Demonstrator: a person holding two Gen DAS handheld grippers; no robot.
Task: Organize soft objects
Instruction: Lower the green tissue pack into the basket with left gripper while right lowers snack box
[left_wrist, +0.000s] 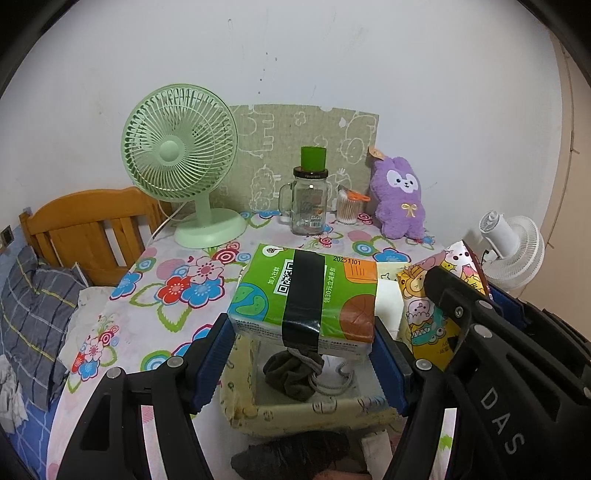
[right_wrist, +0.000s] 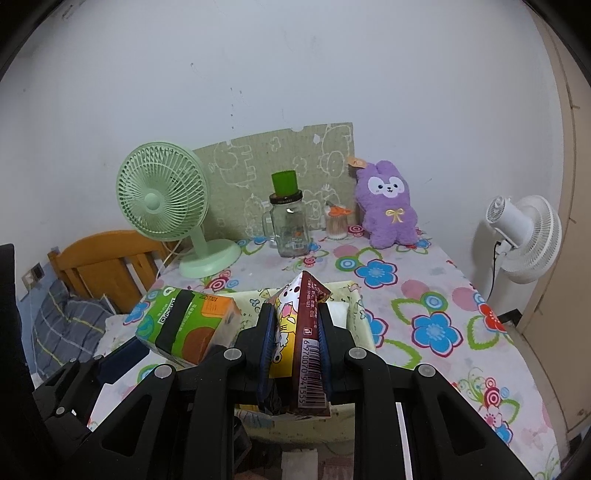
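Between our left tongs (left_wrist: 304, 354) sits the green tissue pack (left_wrist: 304, 295), clamped above the cream basket (left_wrist: 310, 415). Our right tongs (right_wrist: 295, 354) squeeze a cartoon-printed pack (right_wrist: 295, 332) over that basket; beyond stands the purple plush (right_wrist: 386, 203).

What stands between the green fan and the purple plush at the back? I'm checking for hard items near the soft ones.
A glass jar with a green cap, then a cotton swab tub, in both views.
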